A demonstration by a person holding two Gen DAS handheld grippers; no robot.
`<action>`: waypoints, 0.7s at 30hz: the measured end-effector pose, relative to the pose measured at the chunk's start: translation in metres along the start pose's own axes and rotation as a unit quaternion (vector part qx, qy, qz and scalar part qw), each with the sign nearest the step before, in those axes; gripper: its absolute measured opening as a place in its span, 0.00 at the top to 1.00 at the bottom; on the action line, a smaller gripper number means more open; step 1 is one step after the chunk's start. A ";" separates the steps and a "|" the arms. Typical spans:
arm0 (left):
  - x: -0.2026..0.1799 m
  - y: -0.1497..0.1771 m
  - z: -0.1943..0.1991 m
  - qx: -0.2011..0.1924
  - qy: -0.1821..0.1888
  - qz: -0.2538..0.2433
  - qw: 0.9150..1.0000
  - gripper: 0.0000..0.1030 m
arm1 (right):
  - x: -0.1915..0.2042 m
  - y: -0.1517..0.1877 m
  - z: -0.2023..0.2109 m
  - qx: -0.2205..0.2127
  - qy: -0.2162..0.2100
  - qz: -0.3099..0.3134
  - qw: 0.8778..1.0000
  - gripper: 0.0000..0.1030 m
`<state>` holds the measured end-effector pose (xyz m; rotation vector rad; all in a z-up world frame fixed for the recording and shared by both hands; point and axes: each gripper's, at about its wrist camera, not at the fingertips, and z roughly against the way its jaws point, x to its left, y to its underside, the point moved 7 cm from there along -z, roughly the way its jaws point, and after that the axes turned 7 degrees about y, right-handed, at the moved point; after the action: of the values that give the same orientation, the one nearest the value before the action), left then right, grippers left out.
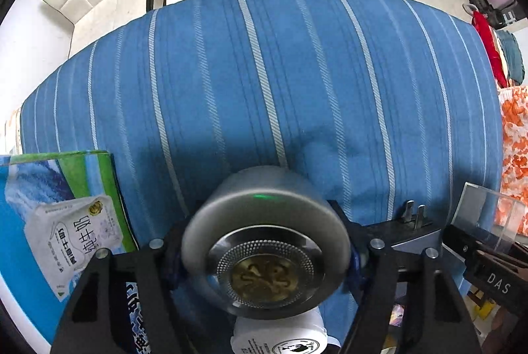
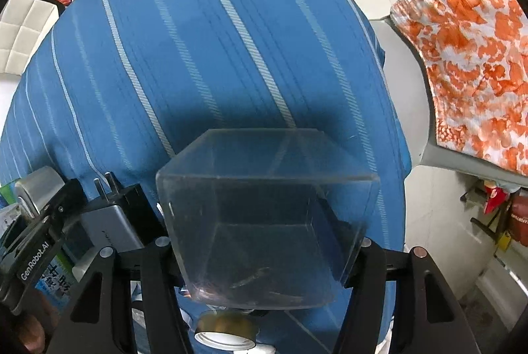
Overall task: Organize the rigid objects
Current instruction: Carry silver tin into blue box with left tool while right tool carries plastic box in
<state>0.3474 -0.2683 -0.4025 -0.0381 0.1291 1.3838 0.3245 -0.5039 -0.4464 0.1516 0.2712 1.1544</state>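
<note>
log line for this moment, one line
left gripper: shut on tin | right gripper: shut on clear box | both over blue cloth

"DAS" stands in white letters on the black gripper body point(image 1: 495, 279) just right of the grey charger point(image 1: 414, 230); "GenRobot.AI" marks the other gripper's body point(image 2: 34, 258), left of that charger (the milk carton's point(image 1: 71, 240) Chinese print cannot be read reliably).

Blue bedsheet point(image 1: 297, 73) with white stripes; silver round tin point(image 1: 267, 238); clear acrylic box point(image 2: 264, 215); orange-and-white floral cloth point(image 2: 472, 57).
</note>
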 end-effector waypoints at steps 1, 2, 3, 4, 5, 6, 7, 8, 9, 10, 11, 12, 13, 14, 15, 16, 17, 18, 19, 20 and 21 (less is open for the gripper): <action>0.000 0.001 0.001 -0.002 -0.001 0.000 1.000 0.34 | 0.000 0.001 -0.001 -0.002 0.001 0.000 1.000 0.38; -0.001 0.003 0.003 -0.003 -0.002 0.000 1.000 0.34 | -0.001 0.001 0.000 -0.005 0.001 -0.002 1.000 0.38; -0.001 0.004 0.005 -0.003 -0.004 -0.001 1.000 0.34 | 0.000 0.001 0.002 -0.008 -0.002 -0.003 1.000 0.38; -0.003 0.003 0.005 -0.005 -0.005 -0.002 1.000 0.34 | 0.003 0.004 0.006 -0.009 -0.003 -0.003 1.000 0.38; -0.012 -0.002 0.007 -0.007 -0.006 -0.003 1.000 0.34 | 0.002 0.005 0.007 -0.013 -0.003 -0.004 1.000 0.38; -0.015 -0.001 0.012 -0.011 -0.008 -0.005 1.000 0.34 | 0.002 0.007 0.010 -0.016 0.000 -0.003 1.000 0.38; -0.018 0.001 0.018 -0.017 -0.009 -0.009 1.000 0.34 | 0.001 0.006 0.010 -0.019 0.002 -0.003 1.000 0.38; -0.021 -0.002 0.020 -0.021 -0.009 -0.011 1.000 0.34 | -0.001 0.006 0.011 -0.023 0.002 -0.002 1.000 0.38; -0.023 0.000 0.026 -0.026 -0.009 -0.014 1.000 0.34 | -0.002 0.008 0.014 -0.027 0.002 -0.001 1.000 0.38; -0.027 0.003 0.032 -0.032 -0.007 -0.016 0.999 0.34 | -0.002 0.008 0.016 -0.028 0.000 -0.001 1.000 0.38; -0.029 0.006 0.038 -0.036 -0.004 -0.017 0.999 0.34 | -0.003 0.010 0.019 -0.031 -0.005 -0.001 1.000 0.38; -0.032 0.009 0.045 -0.042 -0.003 -0.019 0.999 0.34 | -0.003 0.012 0.022 -0.033 -0.006 0.000 0.999 0.38; -0.034 0.014 0.054 -0.049 -0.002 -0.022 0.999 0.34 | -0.003 0.014 0.026 -0.037 -0.007 0.002 0.999 0.38; -0.036 0.018 0.060 -0.055 -0.001 -0.025 0.998 0.34 | -0.003 0.016 0.030 -0.043 -0.008 0.004 0.999 0.38; -0.038 0.024 0.070 -0.063 0.002 -0.028 0.998 0.34 | -0.003 0.019 0.037 -0.051 -0.009 0.007 0.999 0.38; -0.039 0.027 0.077 -0.069 0.004 -0.030 0.997 0.34 | -0.003 0.023 0.044 -0.060 -0.010 0.012 0.998 0.38; -0.041 0.033 0.088 -0.078 0.007 -0.030 0.996 0.34 | -0.002 0.026 0.050 -0.068 -0.011 0.016 0.997 0.38; -0.042 0.039 0.097 -0.086 0.012 -0.030 0.996 0.34 | -0.001 0.031 0.058 -0.077 -0.012 0.021 0.997 0.38; -0.042 0.046 0.108 -0.095 0.015 -0.030 0.995 0.34 | -0.001 0.035 0.065 -0.084 -0.013 0.026 0.996 0.38; -0.039 0.049 0.118 -0.104 0.018 -0.028 0.994 0.34 | 0.000 0.039 0.071 -0.089 -0.016 0.030 0.995 0.38; -0.036 0.057 0.131 -0.114 0.020 -0.027 0.993 0.34 | 0.003 0.046 0.079 -0.097 -0.019 0.038 0.994 0.38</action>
<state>0.2936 -0.2789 -0.2657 -0.2575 0.0023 1.3387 0.3082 -0.4815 -0.3595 0.0122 0.1194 1.2445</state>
